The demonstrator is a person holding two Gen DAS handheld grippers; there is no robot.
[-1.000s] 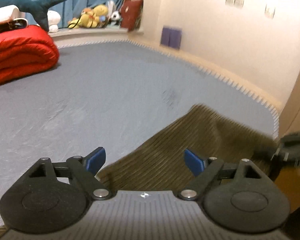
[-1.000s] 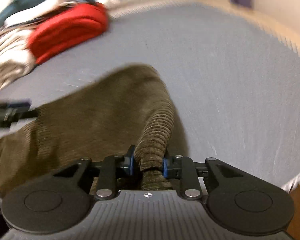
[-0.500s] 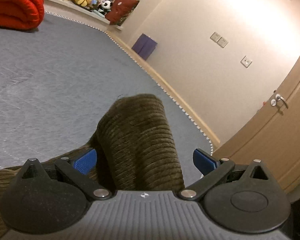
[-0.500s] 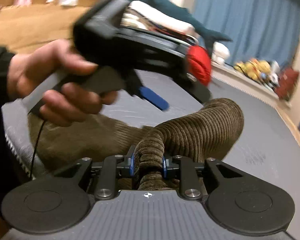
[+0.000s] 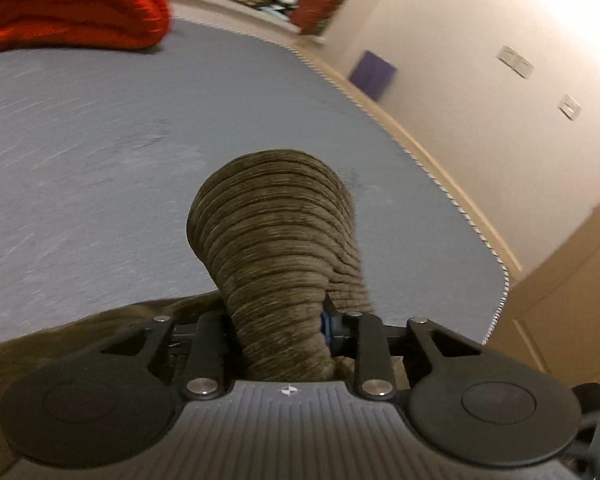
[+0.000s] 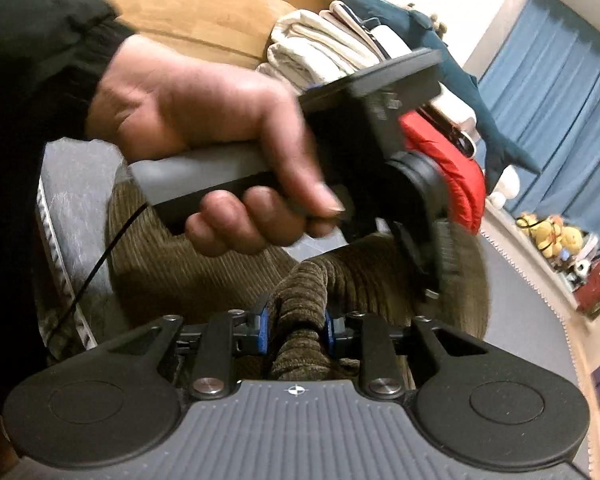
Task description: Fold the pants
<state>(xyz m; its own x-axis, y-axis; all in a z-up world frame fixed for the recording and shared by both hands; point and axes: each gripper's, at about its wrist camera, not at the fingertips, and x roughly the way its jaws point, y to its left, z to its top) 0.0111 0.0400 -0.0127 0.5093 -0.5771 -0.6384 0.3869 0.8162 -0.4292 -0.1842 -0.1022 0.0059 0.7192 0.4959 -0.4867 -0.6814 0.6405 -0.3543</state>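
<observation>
Olive-brown ribbed corduroy pants (image 5: 276,240) lie bunched on grey bed sheet (image 5: 80,152), near its corner edge. One fold rises as a thick roll w/ long axis running away from left hand-held gripper (image 5: 278,330), ribs crossways, far end humped toward the wall. Left hand-held gripper is clenched on that roll. Right hand-held gripper (image 6: 296,328) grips a second narrow bunch of the pants betw. its blue pads (image 6: 262,330). Person's left hand (image 6: 204,136) wraps the other tool's handle just above the cloth. Red folded quilt (image 5: 68,4) sits far back on bed. No readable writing or brand.
</observation>
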